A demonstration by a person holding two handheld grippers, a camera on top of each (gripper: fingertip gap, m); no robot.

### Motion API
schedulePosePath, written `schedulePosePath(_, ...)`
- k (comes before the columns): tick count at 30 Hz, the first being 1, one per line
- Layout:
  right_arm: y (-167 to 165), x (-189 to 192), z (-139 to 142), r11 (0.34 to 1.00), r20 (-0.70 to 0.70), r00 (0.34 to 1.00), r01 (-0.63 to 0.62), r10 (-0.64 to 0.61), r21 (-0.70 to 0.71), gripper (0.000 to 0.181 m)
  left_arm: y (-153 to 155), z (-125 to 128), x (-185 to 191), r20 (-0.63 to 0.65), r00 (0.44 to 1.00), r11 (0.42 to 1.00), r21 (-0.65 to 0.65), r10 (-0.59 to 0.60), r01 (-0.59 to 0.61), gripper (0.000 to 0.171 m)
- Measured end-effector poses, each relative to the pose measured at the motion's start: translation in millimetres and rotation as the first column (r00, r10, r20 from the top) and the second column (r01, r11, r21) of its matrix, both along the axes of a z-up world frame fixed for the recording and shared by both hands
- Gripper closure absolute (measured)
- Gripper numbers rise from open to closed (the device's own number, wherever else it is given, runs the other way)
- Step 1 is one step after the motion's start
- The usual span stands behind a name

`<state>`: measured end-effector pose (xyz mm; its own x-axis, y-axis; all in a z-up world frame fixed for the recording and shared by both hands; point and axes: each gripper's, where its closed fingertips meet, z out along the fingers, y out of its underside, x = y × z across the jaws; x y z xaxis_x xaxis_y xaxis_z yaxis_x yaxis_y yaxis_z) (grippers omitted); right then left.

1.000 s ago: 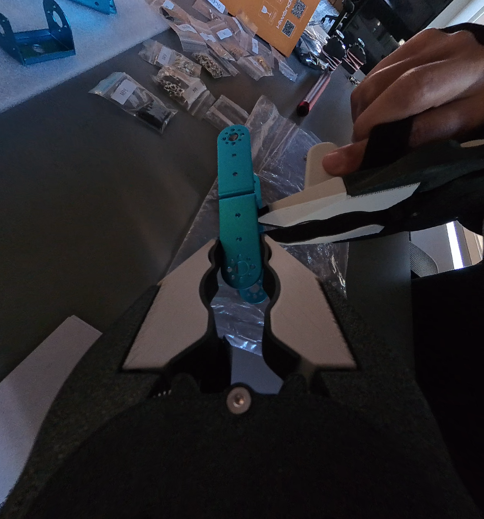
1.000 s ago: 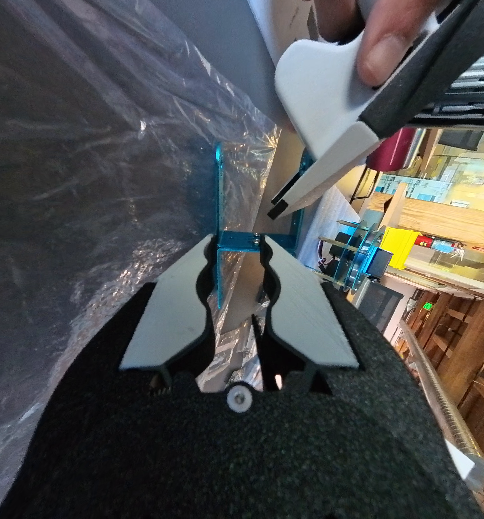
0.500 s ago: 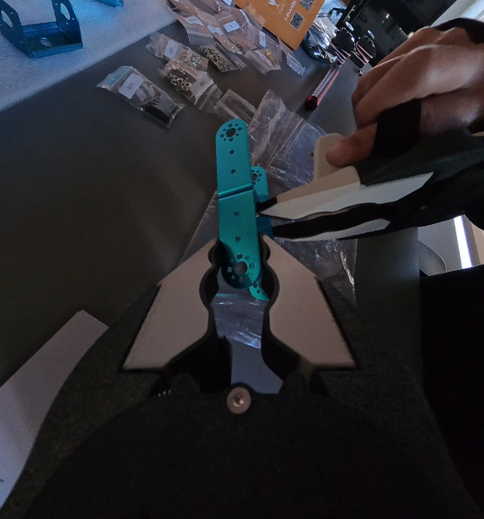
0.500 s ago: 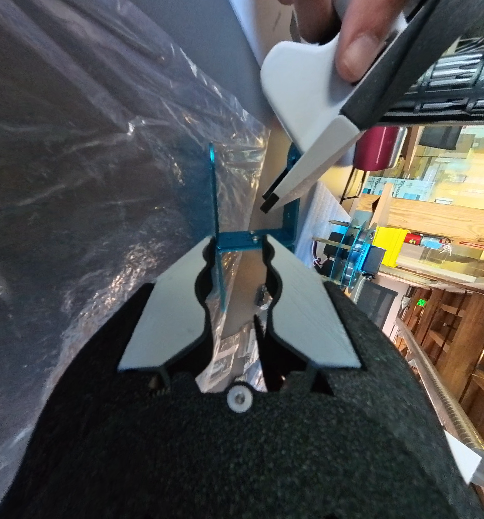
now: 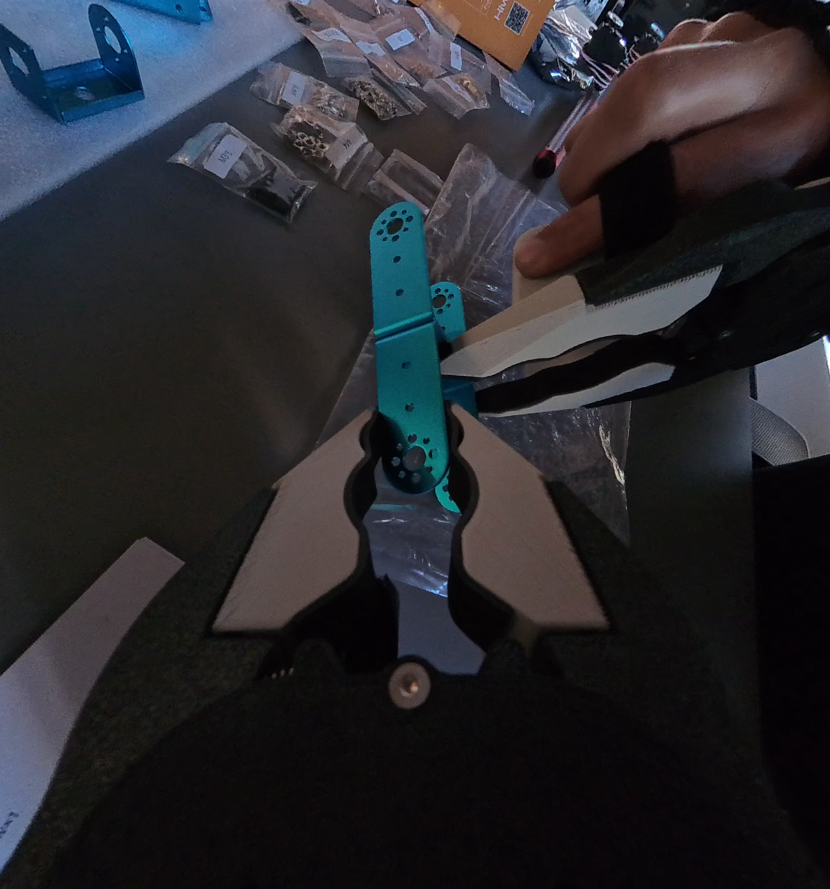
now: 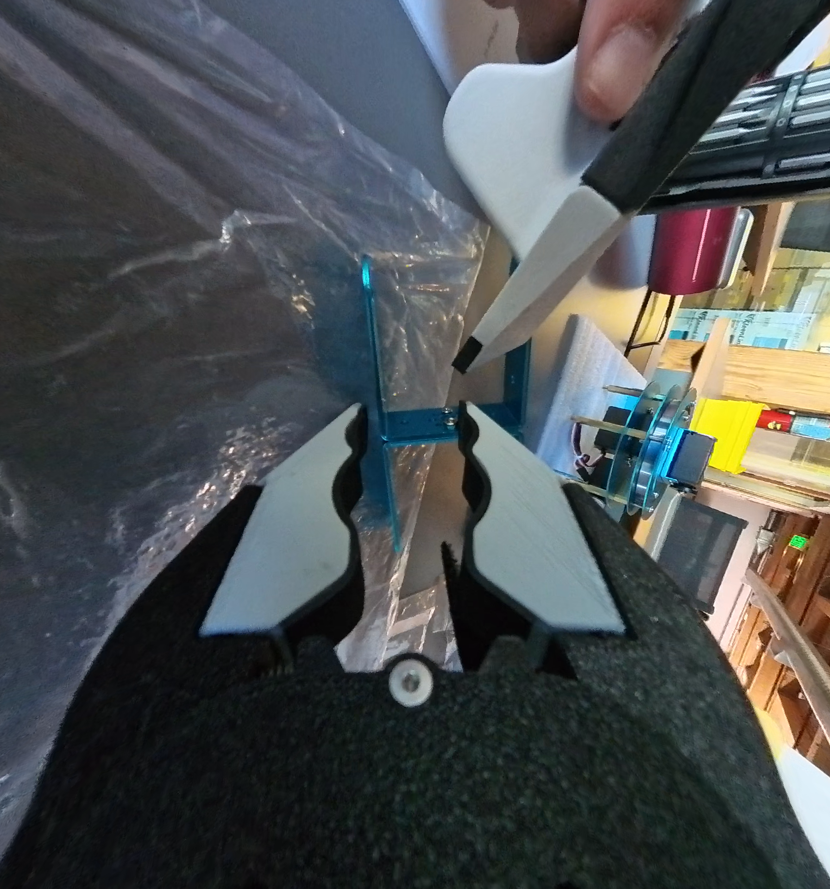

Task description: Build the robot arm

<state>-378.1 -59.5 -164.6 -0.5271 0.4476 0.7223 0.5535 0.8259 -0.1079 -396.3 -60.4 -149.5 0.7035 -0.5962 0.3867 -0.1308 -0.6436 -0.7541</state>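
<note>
A teal-blue metal bracket, two U pieces screwed back to back, stands upright above a clear plastic bag. My left gripper is shut on the edges of its near plate. My right gripper, held by a hand, reaches in from the right behind that plate. In the right wrist view, my right gripper straddles the bracket's crosspiece, jaws slightly apart, left finger beside the outer plate. A left gripper finger comes down from the upper right.
Small bags of screws, a spare blue bracket on white foam, an orange card and a red-handled screwdriver lie on the dark table. White paper is at lower left. A disc-and-servo assembly stands beyond.
The bracket has tilted slightly and sits a little higher between my left fingers. My right jaws have spread a little. The left gripper's hold is unchanged.
</note>
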Motion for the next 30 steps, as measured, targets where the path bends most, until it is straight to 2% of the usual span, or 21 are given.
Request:
schedulePosePath(7,-2,4,0,1.0,0.026,1.0,0.005,-0.005,0.01,0.142,-2,0,2,-0.006,1.0,1.0,0.001,-0.01,0.01,0.148)
schedulePosePath(13,-5,3,0,0.999,0.003,1.0,0.0,0.0,-0.049,0.143,-2,2,4,-0.023,0.999,0.999,0.039,-0.022,0.023,0.148)
schedulePosePath(15,-15,10,7,0.989,0.008,1.0,-0.017,0.018,-0.147,0.128,-6,4,7,-0.014,0.999,0.998,0.046,-0.049,0.05,0.147)
schedulePosePath(16,-24,14,19,0.973,-0.019,0.999,-0.032,0.028,-0.228,0.129,-7,5,8,-0.011,0.998,0.996,0.056,-0.062,0.063,0.148)
schedulePosePath(19,-41,28,65,0.857,-0.111,0.994,-0.066,0.01,-0.511,0.122,-12,15,13,0.052,0.993,0.992,0.072,-0.109,0.106,0.148)
schedulePosePath(21,-18,30,81,0.802,-0.167,0.983,-0.042,-0.073,-0.595,0.118,-16,30,15,0.132,0.981,0.987,0.099,-0.143,0.13,0.148)
schedulePosePath(23,8,34,81,0.763,-0.191,0.97,-0.011,-0.148,-0.646,0.116,-21,49,17,0.205,0.962,0.978,0.142,-0.179,0.151,0.148)
schedulePosePath(24,10,37,83,0.71,-0.188,0.969,-0.019,-0.161,-0.704,0.113,-24,56,17,0.208,0.957,0.97,0.176,-0.202,0.166,0.148)
schedulePosePath(26,-3,44,96,0.541,-0.192,0.97,-0.084,-0.147,-0.837,0.117,-33,72,19,0.235,0.935,0.945,0.257,-0.265,0.204,0.148)
schedulePosePath(28,-27,56,115,0.295,-0.195,0.977,-0.162,-0.085,-0.942,0.117,-44,94,22,0.306,0.894,0.918,0.326,-0.327,0.224,0.147)
schedulePosePath(30,-45,67,131,0.061,-0.186,0.982,-0.183,-0.034,-0.981,0.112,-53,112,22,0.353,0.856,0.89,0.394,-0.378,0.231,0.147)
